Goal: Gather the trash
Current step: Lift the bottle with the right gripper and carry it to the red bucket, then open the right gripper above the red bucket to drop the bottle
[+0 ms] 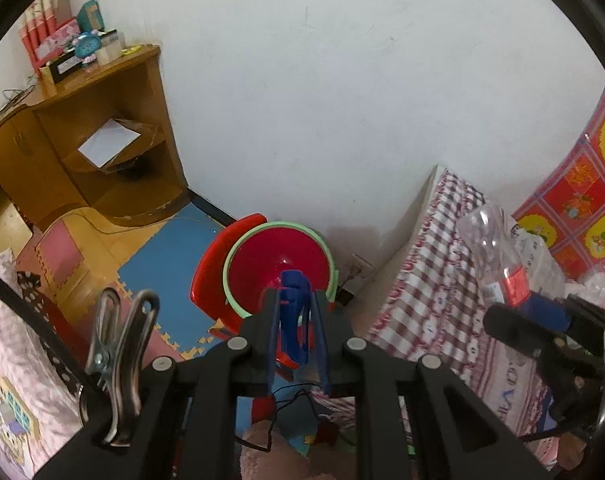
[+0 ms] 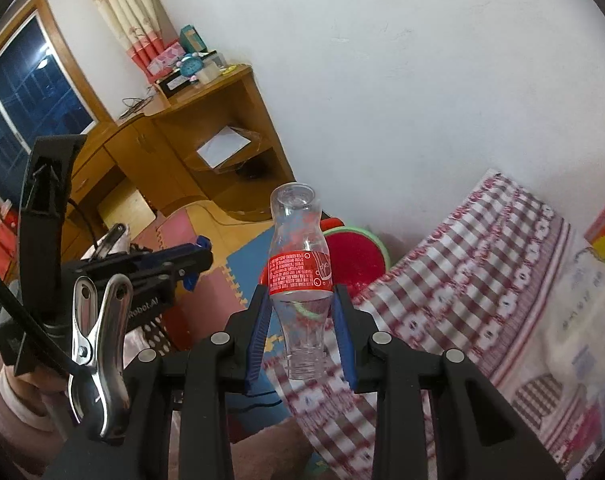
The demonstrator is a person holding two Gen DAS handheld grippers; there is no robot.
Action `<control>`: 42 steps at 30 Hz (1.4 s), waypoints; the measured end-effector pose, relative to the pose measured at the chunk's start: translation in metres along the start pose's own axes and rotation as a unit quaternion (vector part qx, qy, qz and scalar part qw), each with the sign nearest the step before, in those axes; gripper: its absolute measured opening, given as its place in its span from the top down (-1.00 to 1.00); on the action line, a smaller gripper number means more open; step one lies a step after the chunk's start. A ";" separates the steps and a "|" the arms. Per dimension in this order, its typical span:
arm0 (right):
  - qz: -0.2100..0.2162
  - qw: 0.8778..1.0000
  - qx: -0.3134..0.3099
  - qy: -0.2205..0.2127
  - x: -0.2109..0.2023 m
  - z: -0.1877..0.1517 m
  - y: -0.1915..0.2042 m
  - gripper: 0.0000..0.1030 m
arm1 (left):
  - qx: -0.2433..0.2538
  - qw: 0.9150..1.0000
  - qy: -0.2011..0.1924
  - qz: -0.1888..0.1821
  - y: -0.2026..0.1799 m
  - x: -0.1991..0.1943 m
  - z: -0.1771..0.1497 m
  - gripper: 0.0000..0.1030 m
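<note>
With the right tool (image 2: 302, 316) clamped on the empty plastic bottle (image 2: 300, 264), carrying is under way. The left tool (image 1: 296, 312) is pinched narrow, empty. Next, release above the red bin (image 1: 280, 264).

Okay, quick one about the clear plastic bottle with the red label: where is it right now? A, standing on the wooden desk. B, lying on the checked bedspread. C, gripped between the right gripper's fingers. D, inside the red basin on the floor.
C: the right wrist view shows the bottle clamped between the right gripper's blue pads, held above the floor.
</note>
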State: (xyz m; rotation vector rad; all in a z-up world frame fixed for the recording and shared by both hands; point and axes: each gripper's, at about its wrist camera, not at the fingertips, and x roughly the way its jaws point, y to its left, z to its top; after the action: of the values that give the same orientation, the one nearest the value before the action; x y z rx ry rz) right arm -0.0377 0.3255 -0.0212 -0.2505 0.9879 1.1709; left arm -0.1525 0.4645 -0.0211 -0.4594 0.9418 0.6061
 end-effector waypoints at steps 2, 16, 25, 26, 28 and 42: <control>-0.008 1.000 0.005 0.005 0.015 0.008 0.002 0.38 | 0.002 1.000 0.006 -0.010 0.010 0.011 0.007 0.69; -0.058 0.996 0.046 0.055 0.127 0.053 -0.003 0.38 | 0.025 0.998 0.048 -0.037 0.061 0.110 0.041 0.69; -0.080 0.990 0.062 0.098 0.186 0.067 -0.014 0.38 | 0.037 0.996 0.074 -0.044 0.069 0.170 0.051 0.69; -0.082 0.989 0.065 0.103 0.192 0.068 -0.016 0.38 | 0.039 0.995 0.075 -0.044 0.069 0.174 0.051 0.69; -0.085 0.988 0.070 0.112 0.202 0.067 -0.019 0.38 | 0.042 0.995 0.079 -0.044 0.067 0.184 0.051 0.69; -0.100 0.974 0.095 0.179 0.273 0.063 -0.036 0.38 | 0.042 0.991 0.115 -0.053 0.069 0.256 0.043 0.69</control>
State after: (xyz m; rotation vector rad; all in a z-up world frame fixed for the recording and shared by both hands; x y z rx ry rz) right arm 0.0377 0.5289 -0.2021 -0.4087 1.3498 0.8543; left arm -0.0575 0.6128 -0.2239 -0.5082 1.1494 0.4206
